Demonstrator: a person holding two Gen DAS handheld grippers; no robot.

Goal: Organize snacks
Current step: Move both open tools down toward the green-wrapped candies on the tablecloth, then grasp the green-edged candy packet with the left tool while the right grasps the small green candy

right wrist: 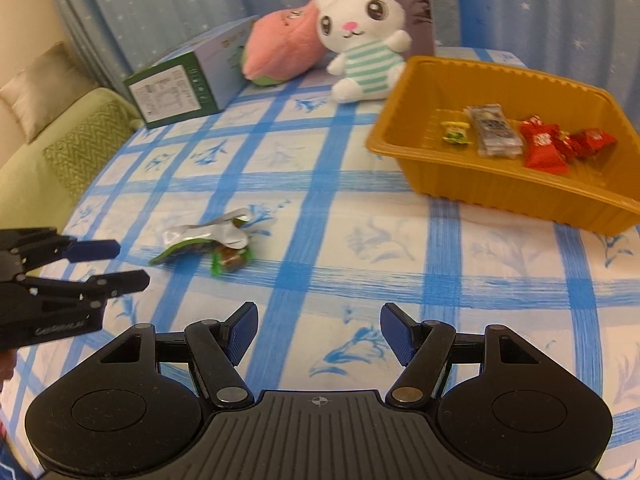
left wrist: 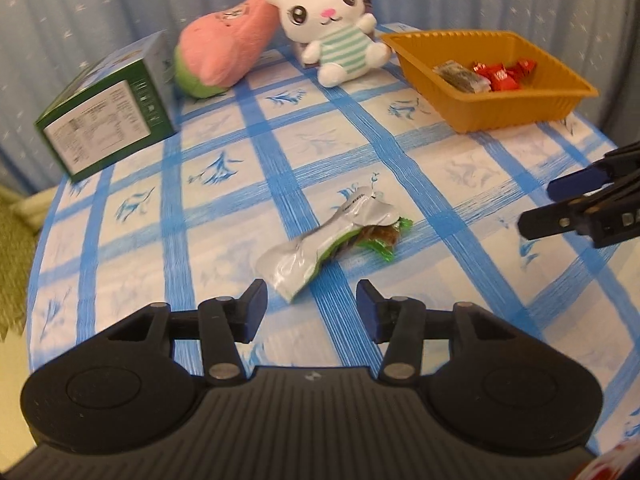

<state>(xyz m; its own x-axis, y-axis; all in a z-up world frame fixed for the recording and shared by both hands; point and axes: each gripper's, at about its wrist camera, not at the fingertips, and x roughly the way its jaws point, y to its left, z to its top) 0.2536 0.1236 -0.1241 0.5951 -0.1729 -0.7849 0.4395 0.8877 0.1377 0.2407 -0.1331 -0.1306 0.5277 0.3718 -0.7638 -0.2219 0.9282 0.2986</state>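
While several wrapped snacks already lie inside the shallow orange plastic tray [right wrist: 500,188] near the far right edge of the worktop [right wrist: 400,280], one silver-and-green foil snack packet [left wrist: 320,248] is out on the blue-checked cloth near the middle. In the tray sit a small yellow-green wrapped sweet [right wrist: 455,133], a flat grey-printed foil sachet [right wrist: 496,130] and a cluster of red wrapped candies [right wrist: 560,146], so the sorting looks largely done, with this packet the only loose snack in view.

The left gripper [left wrist: 311,303] hangs just short of the packet's silver end with its jaws apart and nothing between them; its blue pads [left wrist: 256,300] do not touch the foil. The right gripper [right wrist: 319,332] hovers over bare cloth nearer the front edge, jaws likewise apart and empty, with the packet well ahead of it and to its left.

Along the far edge stand a green-and-white printed carton [left wrist: 108,116], a pink-and-green plush toy [left wrist: 228,48] and a white plush rabbit in a mint-striped shirt [left wrist: 336,28], the rabbit leaning on a grey box [right wrist: 416,4]; none of these appear to belong in the tray.

What seems left is to close on the loose packet and carry it across to the tray.
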